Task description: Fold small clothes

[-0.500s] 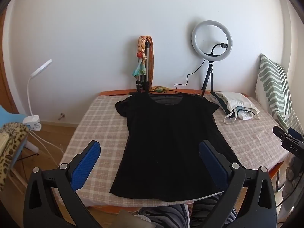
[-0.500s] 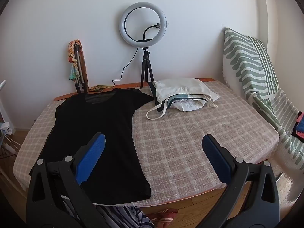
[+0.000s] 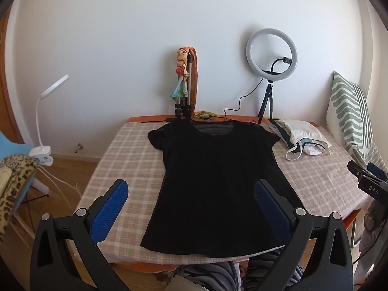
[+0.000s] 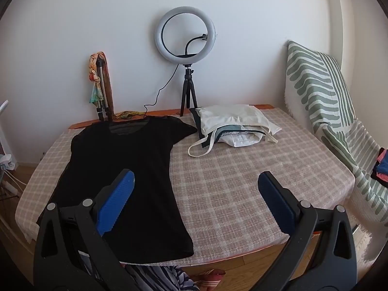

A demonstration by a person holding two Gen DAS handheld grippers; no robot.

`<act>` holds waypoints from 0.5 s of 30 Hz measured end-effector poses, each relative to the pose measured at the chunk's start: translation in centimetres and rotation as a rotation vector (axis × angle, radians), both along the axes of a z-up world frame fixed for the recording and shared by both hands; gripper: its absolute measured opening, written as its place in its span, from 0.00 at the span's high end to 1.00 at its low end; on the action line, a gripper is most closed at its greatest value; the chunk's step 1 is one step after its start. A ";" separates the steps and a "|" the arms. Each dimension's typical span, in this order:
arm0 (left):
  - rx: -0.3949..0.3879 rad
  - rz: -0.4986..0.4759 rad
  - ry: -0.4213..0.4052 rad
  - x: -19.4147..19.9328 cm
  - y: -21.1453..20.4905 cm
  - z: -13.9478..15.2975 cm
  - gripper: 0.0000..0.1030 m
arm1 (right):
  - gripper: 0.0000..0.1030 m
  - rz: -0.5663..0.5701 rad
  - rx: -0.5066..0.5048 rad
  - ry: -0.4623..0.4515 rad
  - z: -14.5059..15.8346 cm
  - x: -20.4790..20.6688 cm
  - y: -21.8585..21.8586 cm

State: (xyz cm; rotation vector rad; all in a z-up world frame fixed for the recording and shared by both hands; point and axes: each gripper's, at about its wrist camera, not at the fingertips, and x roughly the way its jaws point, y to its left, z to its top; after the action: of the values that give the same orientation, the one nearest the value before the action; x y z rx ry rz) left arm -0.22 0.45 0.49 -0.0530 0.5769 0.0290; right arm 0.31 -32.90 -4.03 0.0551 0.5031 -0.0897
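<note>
Black T-shirt (image 3: 218, 181) laid flat, centre frame.
Left gripper (image 3: 191, 201) and right gripper (image 4: 194, 194) are held wide open, empty; folded items are contained in the tote bag (image 4: 232, 123).

checked table (image 4: 242, 194) carries flat black t-shirt (image 3: 218, 174), cream tote bag (image 4: 232, 123), ring light (image 4: 185, 36).

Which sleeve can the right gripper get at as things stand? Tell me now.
Probably the one beside the tote bag. The right gripper hangs open over the black T-shirt and bare tablecloth, with nothing between it and that sleeve.
</note>
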 end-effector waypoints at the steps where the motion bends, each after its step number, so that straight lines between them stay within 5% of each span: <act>1: 0.001 0.001 -0.001 0.0 0.0 0.0 0.00 | 0.00 -0.001 -0.004 -0.001 0.0 -0.1 0.1; 15: 0.002 0.010 -0.019 -0.2 0.2 0.5 0.00 | 0.00 0.008 -0.004 0.007 0.1 0.7 0.6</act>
State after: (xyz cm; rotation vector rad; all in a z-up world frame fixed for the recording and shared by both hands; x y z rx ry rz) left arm -0.47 0.69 1.00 -0.0543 0.5573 0.0391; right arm 0.97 -32.35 -3.90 0.0488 0.5105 -0.0828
